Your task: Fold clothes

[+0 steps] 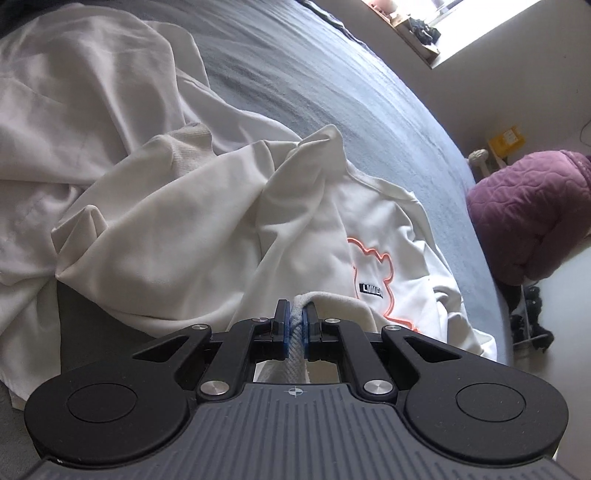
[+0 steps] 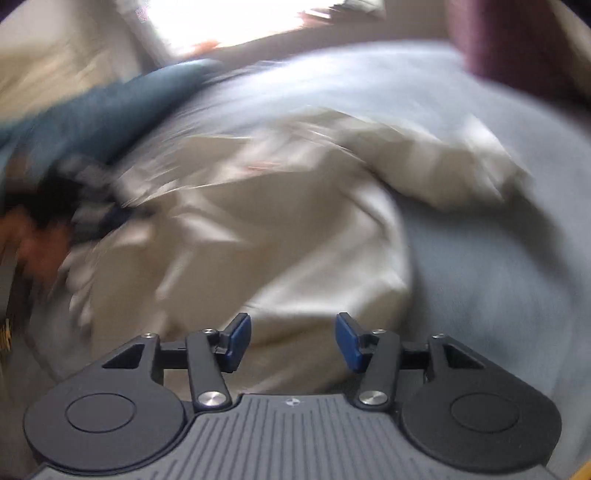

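**Left claw pinches the sweatshirt's ribbed edge; right claw hangs open above it**

A cream sweatshirt lies rumpled across a grey-blue bedspread, one part of it lifted into a peak near the middle. Its front shows an orange outline print with a small black label inside it. The left gripper has its blue pads pressed together on a ribbed edge of the garment, the fabric bunched between them and trailing back under the tool. A purple quilted blanket sits heaped off the far side of the bed, below a bright window.

The right wrist view is heavily smeared. The right gripper has its fingers spread wide with nothing between them, over pale cloth on the bed. A dark teal fabric lies at the upper left; details there cannot be made out.
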Motion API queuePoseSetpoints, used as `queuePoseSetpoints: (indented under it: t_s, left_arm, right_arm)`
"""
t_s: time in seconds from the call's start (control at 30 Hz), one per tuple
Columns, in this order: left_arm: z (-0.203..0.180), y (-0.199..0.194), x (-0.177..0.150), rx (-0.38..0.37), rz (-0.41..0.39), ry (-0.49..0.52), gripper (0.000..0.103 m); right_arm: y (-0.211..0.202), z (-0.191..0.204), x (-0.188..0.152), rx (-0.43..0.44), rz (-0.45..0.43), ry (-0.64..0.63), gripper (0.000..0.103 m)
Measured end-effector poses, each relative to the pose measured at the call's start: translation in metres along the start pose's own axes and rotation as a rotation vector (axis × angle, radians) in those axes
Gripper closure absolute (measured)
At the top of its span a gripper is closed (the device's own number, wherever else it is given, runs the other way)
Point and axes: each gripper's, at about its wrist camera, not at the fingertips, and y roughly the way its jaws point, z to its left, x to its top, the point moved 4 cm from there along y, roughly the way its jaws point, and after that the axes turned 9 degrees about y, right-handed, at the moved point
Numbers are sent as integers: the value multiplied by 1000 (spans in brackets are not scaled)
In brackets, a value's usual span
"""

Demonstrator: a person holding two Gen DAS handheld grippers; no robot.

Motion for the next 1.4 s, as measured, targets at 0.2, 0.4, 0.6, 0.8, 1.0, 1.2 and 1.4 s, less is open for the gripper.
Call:
queuePoseSetpoints:
  t_s: [0.2, 0.4, 0.6, 0.8, 1.0, 1.2, 1.4]
  left_arm:
    - [-1, 2, -1, -14, 10, 40, 98]
    - [-8, 1, -3, -10, 1, 88, 98]
    - [-25, -4, -10, -6, -6, 159, 97]
    - [-49, -9, -20, 26, -29, 201, 97]
    - [-64, -15, -25, 50, -61, 201, 97]
    - [-61, -15, -26, 64, -70, 197, 97]
    - [-59, -20, -28, 34, -57, 209, 96]
  right_arm:
    - [59, 76, -9, 43, 29, -390, 53]
    - [107, 87, -21, 10, 125, -489, 63]
    - [79, 72, -9, -18, 75, -400, 95]
    - [33, 43, 10, 87, 54, -256, 100]
    - [20, 15, 29, 100, 26, -147, 103]
    - [32, 48, 18, 145, 80, -297, 55]
    - [62, 50, 21, 56, 33, -218, 91]
